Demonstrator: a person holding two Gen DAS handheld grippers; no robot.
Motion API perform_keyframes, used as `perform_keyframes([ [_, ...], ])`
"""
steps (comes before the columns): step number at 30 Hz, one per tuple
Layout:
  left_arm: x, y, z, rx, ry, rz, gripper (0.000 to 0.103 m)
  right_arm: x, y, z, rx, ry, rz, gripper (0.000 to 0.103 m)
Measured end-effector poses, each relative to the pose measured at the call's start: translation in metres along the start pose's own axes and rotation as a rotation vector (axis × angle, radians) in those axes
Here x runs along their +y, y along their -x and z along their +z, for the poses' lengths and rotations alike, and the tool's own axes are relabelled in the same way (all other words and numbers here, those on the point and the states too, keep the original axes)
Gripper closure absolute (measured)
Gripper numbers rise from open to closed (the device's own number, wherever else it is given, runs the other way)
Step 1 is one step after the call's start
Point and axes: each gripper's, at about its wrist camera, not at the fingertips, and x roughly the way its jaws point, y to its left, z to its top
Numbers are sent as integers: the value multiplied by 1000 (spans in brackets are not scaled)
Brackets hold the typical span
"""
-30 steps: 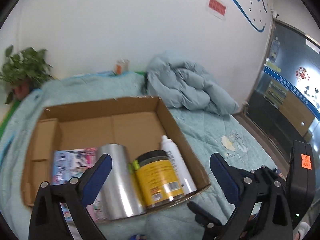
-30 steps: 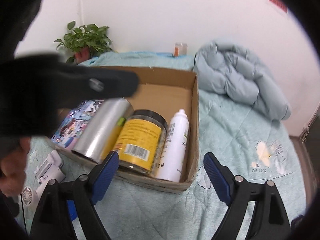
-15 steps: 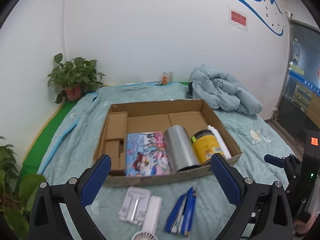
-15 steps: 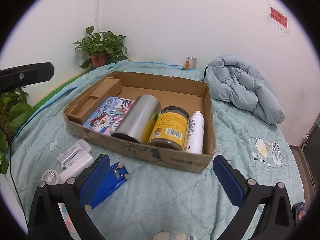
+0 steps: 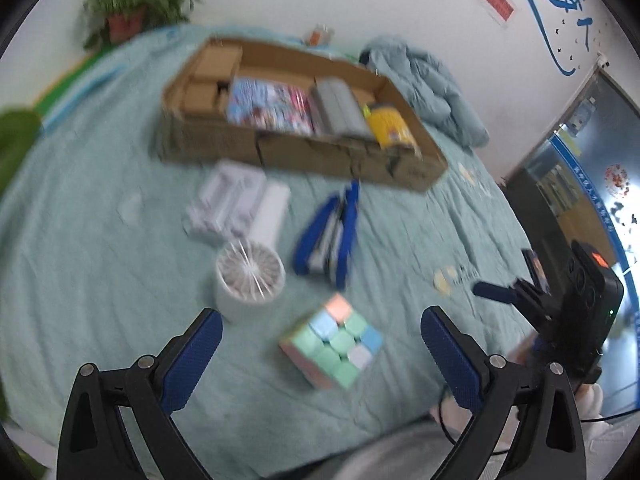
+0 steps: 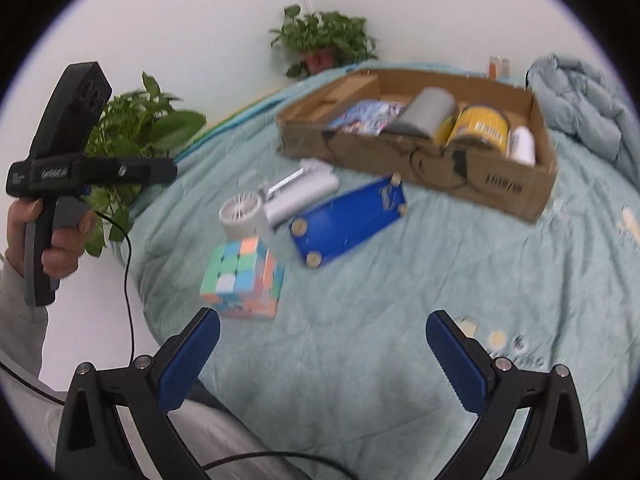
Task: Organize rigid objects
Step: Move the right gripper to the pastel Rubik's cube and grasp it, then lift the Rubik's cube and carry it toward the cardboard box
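Both tools, left tool point(image 5: 320, 344) and right tool point(image 6: 322, 346), tilt downward, wide apart.

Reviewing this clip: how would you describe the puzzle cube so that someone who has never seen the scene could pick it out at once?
Start at the cardboard box on the teal bedspread. Several loose things lie on the cover in front of it: a white handheld fan, a blue stapler, and, nearest the cameras, the puzzle cube. It is the only boxy piece tiled in pastel squares of green, pink, blue and white.
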Motion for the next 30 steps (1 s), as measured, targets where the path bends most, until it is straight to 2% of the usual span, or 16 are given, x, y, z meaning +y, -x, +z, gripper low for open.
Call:
perform_keyframes([
  [2, 6, -15, -13, 45, 40, -38, 6, 14, -15, 0, 15, 40, 7, 0],
  [5, 14, -34, -26, 89, 90, -89, 18, 38, -42, 4, 44, 129, 39, 1],
  [7, 19, -46, -35, 129, 113, -140, 37, 46, -53, 4, 64, 163, 64, 2],
  [8, 22, -52, -39, 144, 122, -154, 39, 50, -63, 5, 80, 181, 78, 4],
  [10, 28, -62, -39, 151, 158, -153, 39, 52, -74, 7, 105, 185, 92, 16],
  [13, 38, -71, -38, 149, 236, -226, 40, 52, -91, 11, 126, 164, 116, 22],
  [16, 40, -74, -37, 137, 230, -238, 40, 59, -102, 14, 148, 181, 125, 28],
  [24, 57, -77, -27, 141, 265, -272, 40, 71, -125, 19, 170, 187, 28, 30],
  [30, 56, -77, -18, 133, 251, -248, 40, 71, -127, 27, 180, 166, -30, 40],
])
